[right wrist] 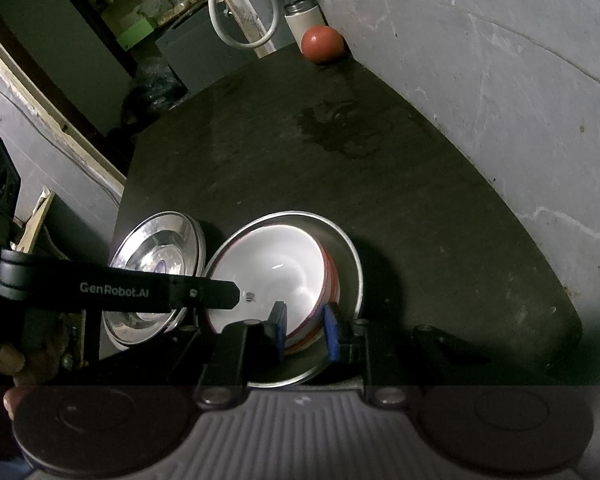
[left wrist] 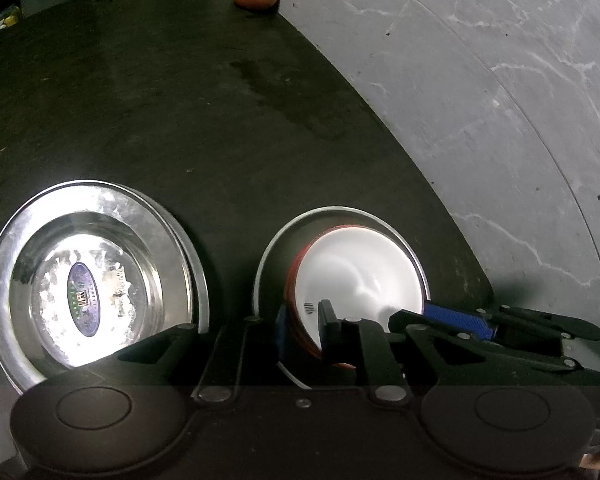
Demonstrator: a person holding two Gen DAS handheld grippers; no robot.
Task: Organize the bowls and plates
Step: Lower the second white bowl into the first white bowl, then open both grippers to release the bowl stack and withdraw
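A dark round table (right wrist: 380,184) fills most of the scene, pushed up against a grey marbled wall (right wrist: 500,80), with a damp-looking smear (right wrist: 336,128) on its top towards the far side. At the near edge sit two steel plates side by side: the left steel plate (left wrist: 96,280) carries an oval label in its bright centre, and the right steel plate (right wrist: 350,268) holds a stack of white bowls (right wrist: 276,276) with red rims, tipped a little so the stack leans toward one side of the plate. Both tools are on that stack. The right gripper (right wrist: 305,332) stands with its blue pads either side of the bowls' near rim, closed in tight on the red-edged wall, so it plainly has hold of the stack. The left gripper (left wrist: 304,326) comes in from the other side; its jaws are nearly together with one blue pad outside the rim and the black finger inside the white bowl, pinching the same rim. In the right wrist view the left tool's long black body (right wrist: 116,286) lies across the labelled plate, with a hand (right wrist: 4,356) just visible at the frame's edge. Far back by the wall rests a reddish ball (right wrist: 323,45), and just behind it a white cylindrical container (right wrist: 302,18).
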